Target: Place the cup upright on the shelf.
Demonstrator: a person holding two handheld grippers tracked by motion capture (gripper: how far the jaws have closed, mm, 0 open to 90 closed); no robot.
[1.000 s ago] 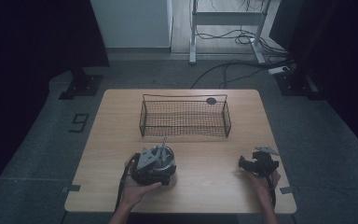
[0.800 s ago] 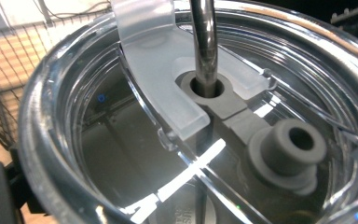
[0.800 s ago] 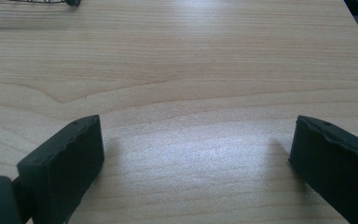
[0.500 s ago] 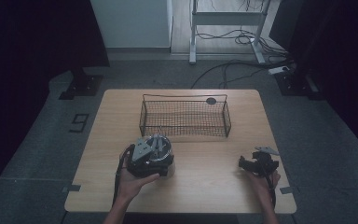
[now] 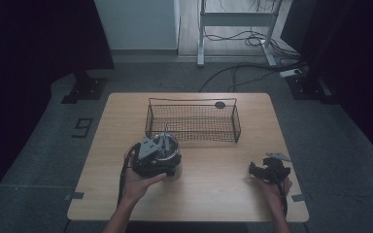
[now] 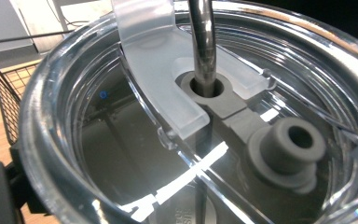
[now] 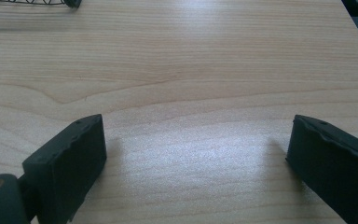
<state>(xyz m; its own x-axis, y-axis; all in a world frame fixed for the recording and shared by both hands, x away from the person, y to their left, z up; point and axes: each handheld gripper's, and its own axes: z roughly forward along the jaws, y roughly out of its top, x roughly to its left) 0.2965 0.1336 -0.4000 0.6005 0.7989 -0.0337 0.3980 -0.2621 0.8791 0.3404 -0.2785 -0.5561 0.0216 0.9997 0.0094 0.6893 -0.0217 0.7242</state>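
The left gripper (image 5: 161,156), apparently clamped on the cup (image 6: 191,140), has carried it closer to the basket (image 5: 193,121); the right gripper (image 7: 196,163) rests wide open, empty.

No readable text anywhere (embossed letters on lid (image 6: 200,140) illegible)

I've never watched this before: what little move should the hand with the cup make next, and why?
Probably carry the cup a little farther forward to the wire basket. The left gripper seems shut on the clear-lidded cup with its metal straw, just short of the basket, while the right gripper rests open on the table.
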